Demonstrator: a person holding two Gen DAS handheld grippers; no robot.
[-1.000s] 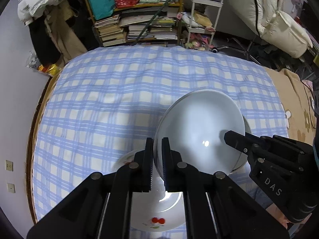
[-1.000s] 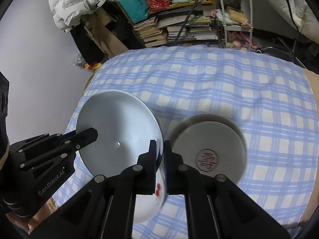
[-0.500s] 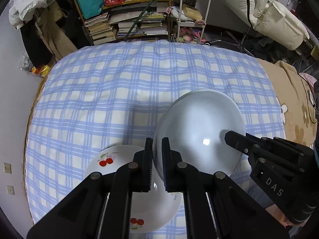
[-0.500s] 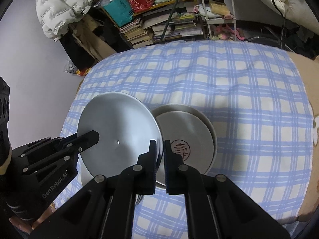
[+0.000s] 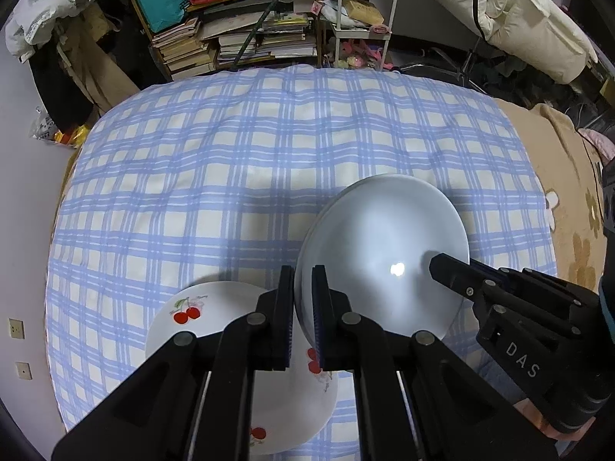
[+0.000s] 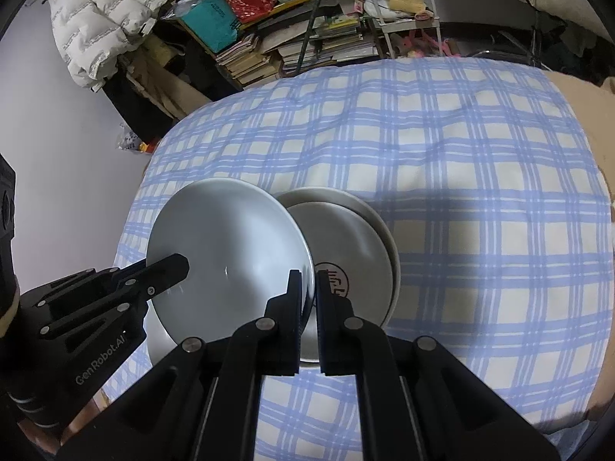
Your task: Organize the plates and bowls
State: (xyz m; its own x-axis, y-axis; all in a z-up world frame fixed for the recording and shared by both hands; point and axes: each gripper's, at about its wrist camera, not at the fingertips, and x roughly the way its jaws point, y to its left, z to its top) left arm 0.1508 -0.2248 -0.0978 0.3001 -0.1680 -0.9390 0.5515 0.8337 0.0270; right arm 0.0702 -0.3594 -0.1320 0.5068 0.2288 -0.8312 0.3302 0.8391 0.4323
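A plain white plate (image 5: 384,253) is held in the air between both grippers. My left gripper (image 5: 303,299) is shut on its left rim. My right gripper (image 6: 309,299) is shut on its right rim, and the plate shows in the right wrist view (image 6: 230,253). Below it on the bed lies a white plate with cherry prints (image 5: 184,315). An upside-down grey plate with a round stamp (image 6: 346,246) lies on the bed to the right, partly hidden by the held plate.
The plates rest on a soft bed with a blue-checked cover (image 5: 230,153). Behind the bed stand a shelf of stacked books (image 5: 230,42) and a white cart (image 5: 357,11). A tan blanket (image 5: 569,176) lies on the right.
Both grippers have lifted the white plate higher above the bed. More of the cherry plate and of the upside-down grey plate now shows beneath it.
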